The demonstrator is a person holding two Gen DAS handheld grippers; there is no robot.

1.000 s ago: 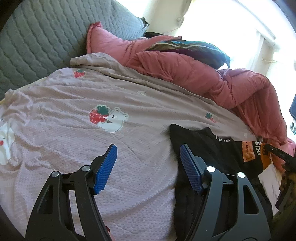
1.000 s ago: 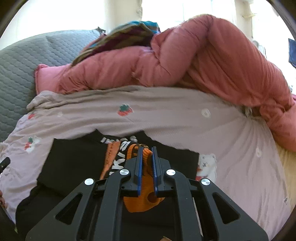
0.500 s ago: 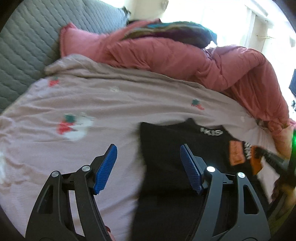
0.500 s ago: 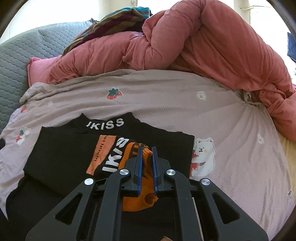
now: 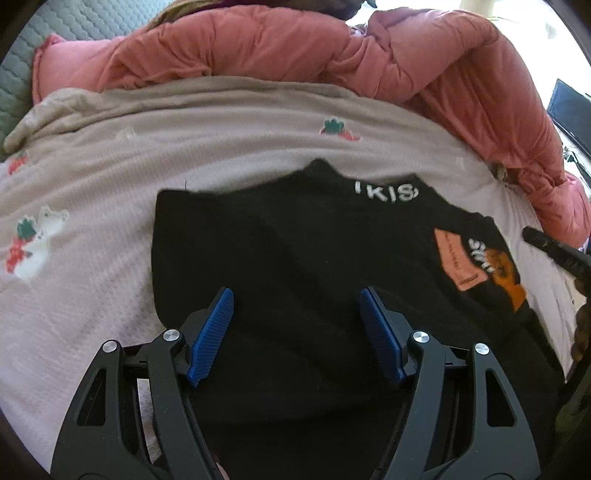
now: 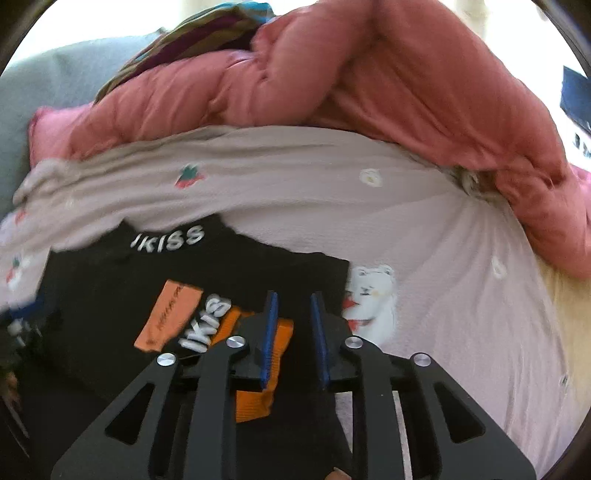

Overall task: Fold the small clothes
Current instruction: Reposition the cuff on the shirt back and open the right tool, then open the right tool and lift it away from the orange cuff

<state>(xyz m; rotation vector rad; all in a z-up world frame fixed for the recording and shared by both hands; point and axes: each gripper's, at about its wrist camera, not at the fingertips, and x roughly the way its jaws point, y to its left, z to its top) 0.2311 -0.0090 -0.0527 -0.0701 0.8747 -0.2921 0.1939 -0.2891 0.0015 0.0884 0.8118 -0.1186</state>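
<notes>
A small black garment (image 5: 295, 251) with white "IKISS" lettering and orange patches lies flat on the pale pink bedsheet (image 5: 92, 221). My left gripper (image 5: 297, 306) is open and empty, its blue pads spread wide just above the garment's near part. In the right wrist view the same garment (image 6: 122, 280) lies at lower left. My right gripper (image 6: 293, 314) is open by a narrow gap, over the garment's orange cuff (image 6: 258, 391) and right edge, holding nothing. Its tip shows at the right edge of the left wrist view (image 5: 554, 251).
A bulky red-pink duvet (image 5: 295, 44) is heaped along the far side of the bed and curls down the right side (image 6: 480, 122). A striped cloth (image 6: 207, 33) lies on top of it. A grey quilted headboard (image 6: 44, 103) stands at the far left.
My right gripper has opened and let go of the orange cuff, which now lies on the garment. My left gripper has swung right, from over the bare sheet to over the black garment.
</notes>
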